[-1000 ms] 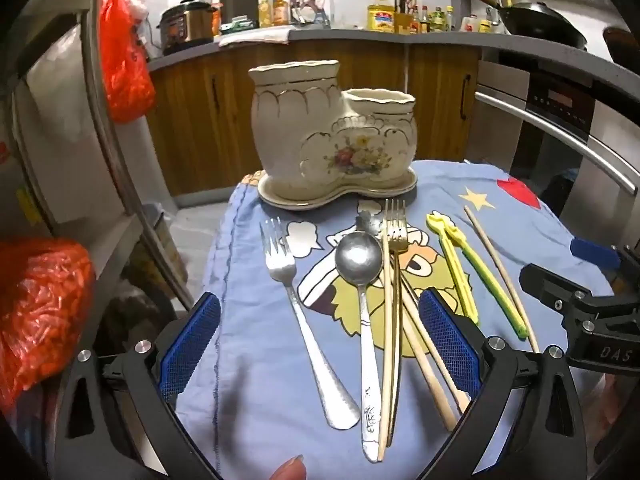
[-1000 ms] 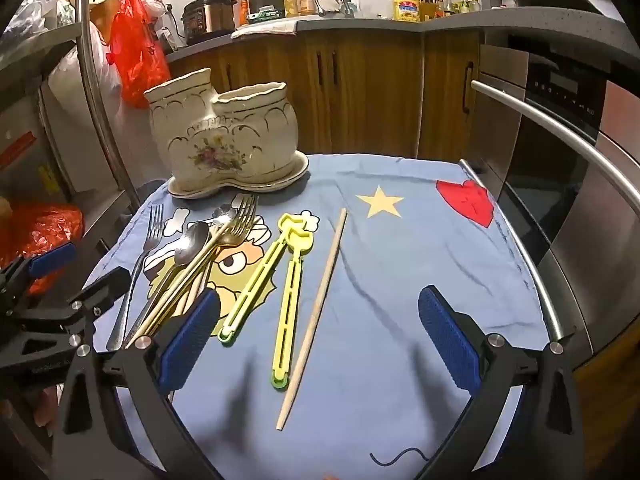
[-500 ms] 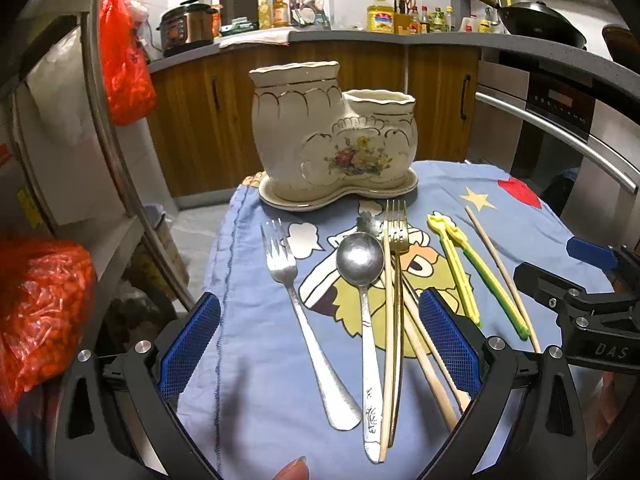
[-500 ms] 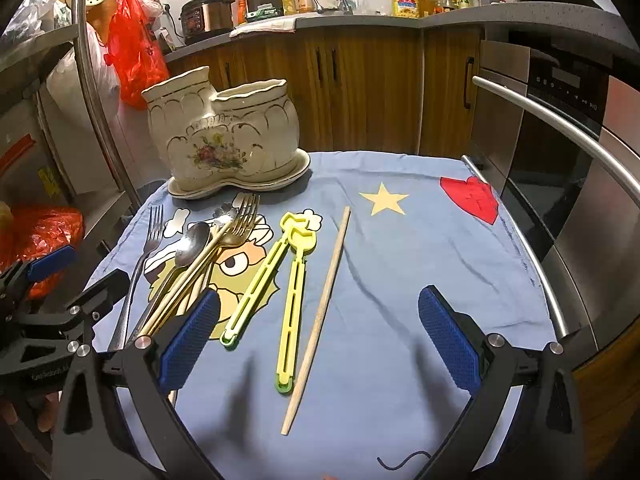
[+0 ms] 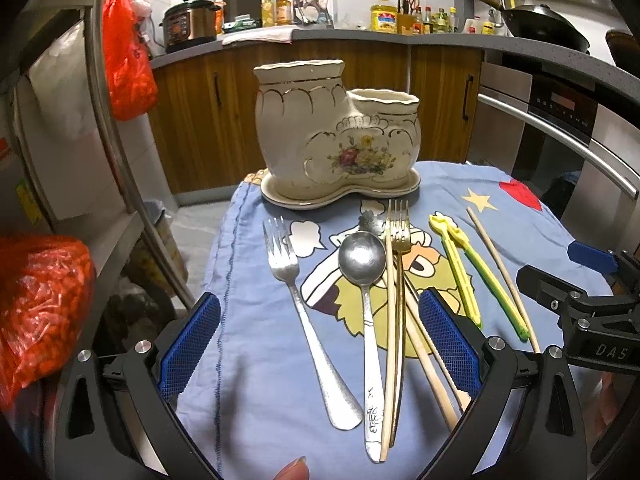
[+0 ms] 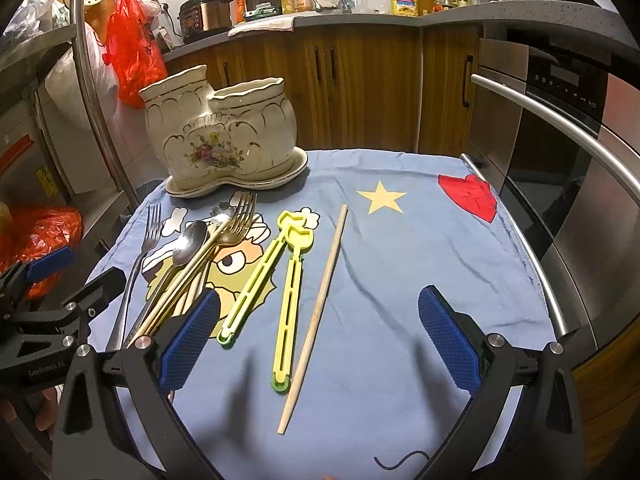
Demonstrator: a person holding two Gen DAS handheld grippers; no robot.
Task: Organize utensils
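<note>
A cream two-pot ceramic utensil holder [image 5: 340, 136] stands on its saucer at the back of a blue cartoon cloth [image 5: 500, 216]; it also shows in the right wrist view [image 6: 224, 136]. Before it lie a silver fork [image 5: 308, 320], a silver spoon [image 5: 366, 312], a gold fork [image 5: 396, 280], wooden chopsticks [image 5: 428, 360], two yellow-green plastic chopsticks [image 6: 288, 292] and one single wooden chopstick [image 6: 320, 308]. My left gripper [image 5: 320, 344] is open over the fork and spoon handles. My right gripper [image 6: 316, 340] is open over the plastic and wooden chopsticks.
A steel rack post [image 5: 120, 152] and red bags [image 5: 36, 304] stand at the left. An oven with a steel bar handle [image 6: 560, 128] is at the right. Wooden cabinets [image 6: 360, 92] and a cluttered counter lie behind.
Both grippers stay open. The right gripper has moved slightly forward over the cloth; the left view is almost unchanged.
</note>
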